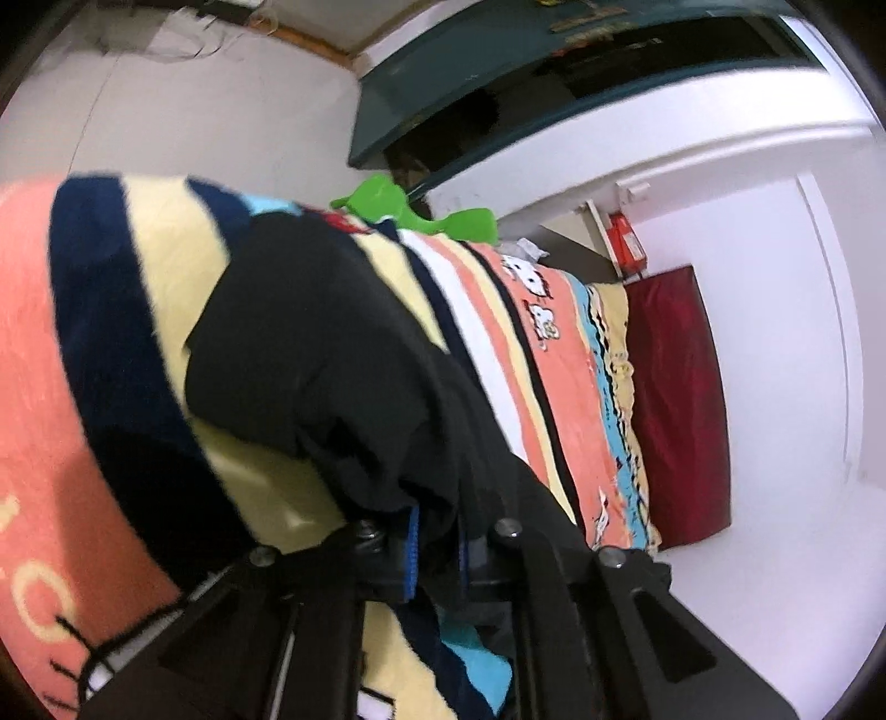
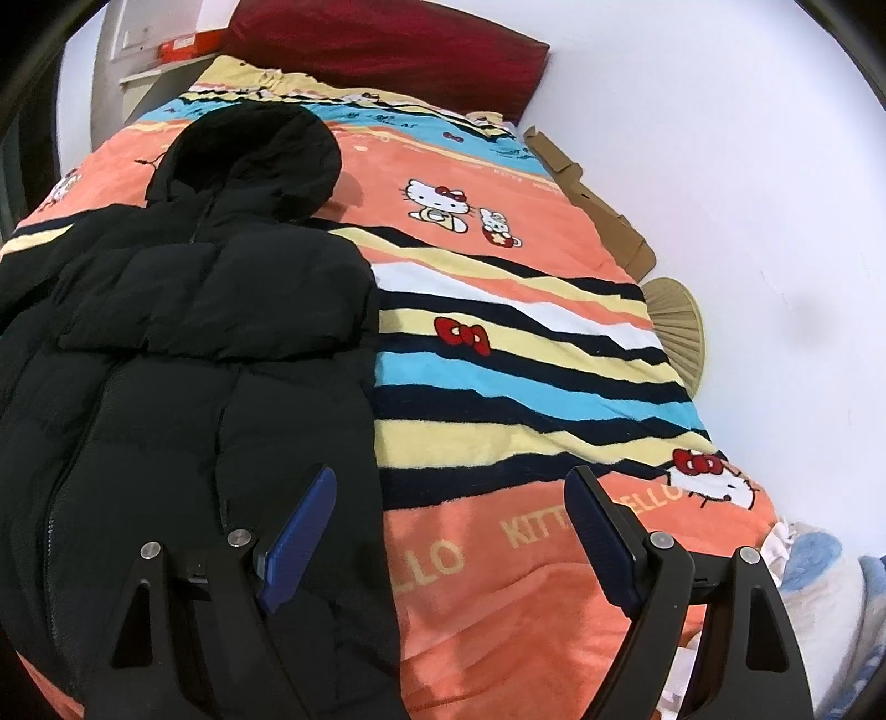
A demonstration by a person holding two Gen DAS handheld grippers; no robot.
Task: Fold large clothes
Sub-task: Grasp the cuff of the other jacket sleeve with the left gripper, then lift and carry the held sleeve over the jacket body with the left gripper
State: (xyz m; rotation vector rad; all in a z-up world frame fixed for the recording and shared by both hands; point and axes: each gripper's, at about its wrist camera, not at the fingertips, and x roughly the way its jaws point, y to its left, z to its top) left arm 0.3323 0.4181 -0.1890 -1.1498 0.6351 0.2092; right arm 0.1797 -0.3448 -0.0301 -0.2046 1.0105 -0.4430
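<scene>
A black hooded puffer jacket (image 2: 183, 354) lies on the striped Hello Kitty blanket (image 2: 526, 343) of a bed, hood toward the pillow end. Its right sleeve is folded across the chest. My right gripper (image 2: 448, 515) is open and empty, hovering above the jacket's right edge, its left blue pad (image 2: 302, 526) over the black fabric. In the left wrist view my left gripper (image 1: 437, 548) is shut on a bunched part of the jacket (image 1: 321, 360), lifted above the blanket (image 1: 111, 332).
A dark red pillow (image 2: 398, 50) lies at the head of the bed against the white wall. Cardboard pieces (image 2: 587, 194) and a woven fan (image 2: 678, 327) sit along the wall side. Green plastic hangers (image 1: 398, 207) lie at the bed's far edge.
</scene>
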